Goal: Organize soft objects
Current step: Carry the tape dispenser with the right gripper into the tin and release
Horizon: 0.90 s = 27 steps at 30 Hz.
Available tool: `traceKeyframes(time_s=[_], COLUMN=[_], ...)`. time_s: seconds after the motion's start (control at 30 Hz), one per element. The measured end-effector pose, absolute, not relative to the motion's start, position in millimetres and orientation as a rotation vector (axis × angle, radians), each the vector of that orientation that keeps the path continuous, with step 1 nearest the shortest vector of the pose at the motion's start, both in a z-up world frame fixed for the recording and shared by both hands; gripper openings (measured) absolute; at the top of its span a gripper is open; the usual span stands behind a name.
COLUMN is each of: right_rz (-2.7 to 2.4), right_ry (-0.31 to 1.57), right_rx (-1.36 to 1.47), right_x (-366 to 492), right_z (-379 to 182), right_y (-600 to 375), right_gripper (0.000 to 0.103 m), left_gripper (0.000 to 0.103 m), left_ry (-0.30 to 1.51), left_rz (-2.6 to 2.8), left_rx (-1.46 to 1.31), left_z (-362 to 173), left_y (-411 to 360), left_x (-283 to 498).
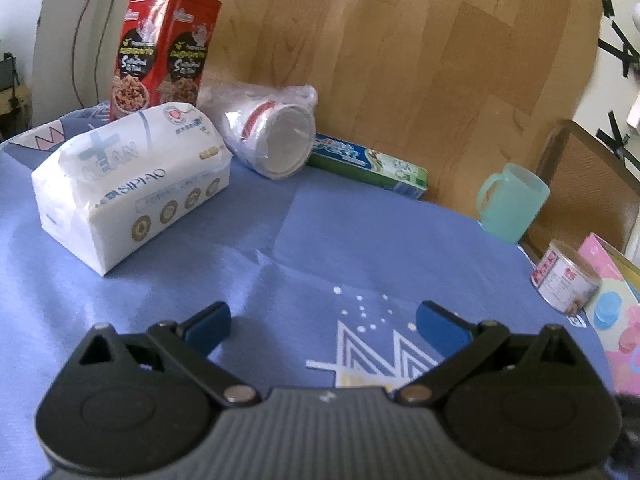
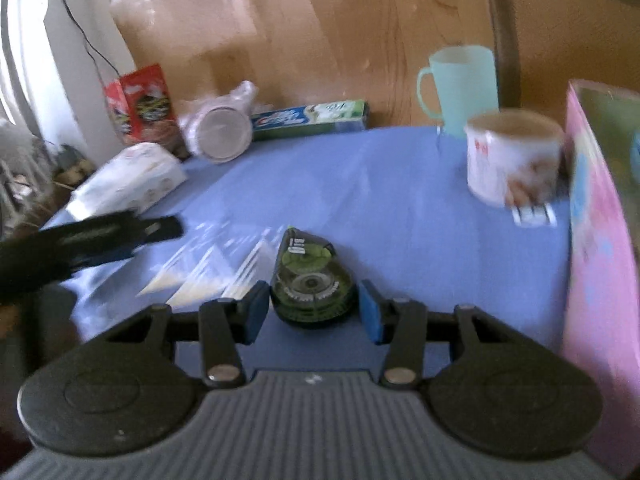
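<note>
A white tissue pack (image 1: pixel 132 184) lies on the blue cloth at the left; it also shows in the right wrist view (image 2: pixel 128 180). A plastic-wrapped stack of paper cups (image 1: pixel 272 132) lies on its side behind it, also in the right wrist view (image 2: pixel 218 128). My left gripper (image 1: pixel 324 326) is open and empty above the cloth. My right gripper (image 2: pixel 314 310) is open, its blue pads either side of a green correction-tape dispenser (image 2: pixel 312 280), not touching it. The left gripper's black arm (image 2: pixel 92 240) shows blurred at the left.
A red cereal box (image 1: pixel 164 52), a toothpaste box (image 1: pixel 368 164), a teal mug (image 1: pixel 512 204), a tin can (image 1: pixel 564 278) and a pink box (image 1: pixel 616 312) ring the blue cloth (image 1: pixel 320 240). The table edge runs behind them, over a wooden floor (image 1: pixel 400 40).
</note>
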State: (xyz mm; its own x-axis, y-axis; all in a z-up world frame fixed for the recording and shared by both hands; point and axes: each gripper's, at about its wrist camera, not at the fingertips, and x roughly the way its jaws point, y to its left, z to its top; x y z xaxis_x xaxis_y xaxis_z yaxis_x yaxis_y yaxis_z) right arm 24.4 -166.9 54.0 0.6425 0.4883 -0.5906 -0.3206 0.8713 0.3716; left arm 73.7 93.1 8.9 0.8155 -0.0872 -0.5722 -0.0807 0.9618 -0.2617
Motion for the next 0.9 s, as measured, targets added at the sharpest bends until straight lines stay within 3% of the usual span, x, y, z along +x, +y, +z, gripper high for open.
traceKeyframes(time_s=[0.4,0.53,0.57,0.9], right_rz=[0.479,0.494,0.496,0.365], right_ry=[0.718,0.699,0.687,0.420], right_rx=[0.419,0.415,0.412,0.366], right_x=[-7.9,-17.0,-19.5,-42.6], right_z=[48.0,49.4,51.2,89.8], right_y=[-197.5,-201.7,-203.0,-261.9], right_gripper=[0.051,0.051,0.051,0.051], left_gripper=[0.080,0.045,0.041,0.042], left_ry=[0.818,0.888,0.901,0.784], left_rz=[-0.364,-0.428,-0.434,-0.613], left_rx=[-0.410,-0.517,-0.518,-0.294], left_z=[22.9,19.0,19.2,86.6], left_y=[14.3,5.0,-0.4,-99.9], left_x=[36.7,50.7,52.7,62.7])
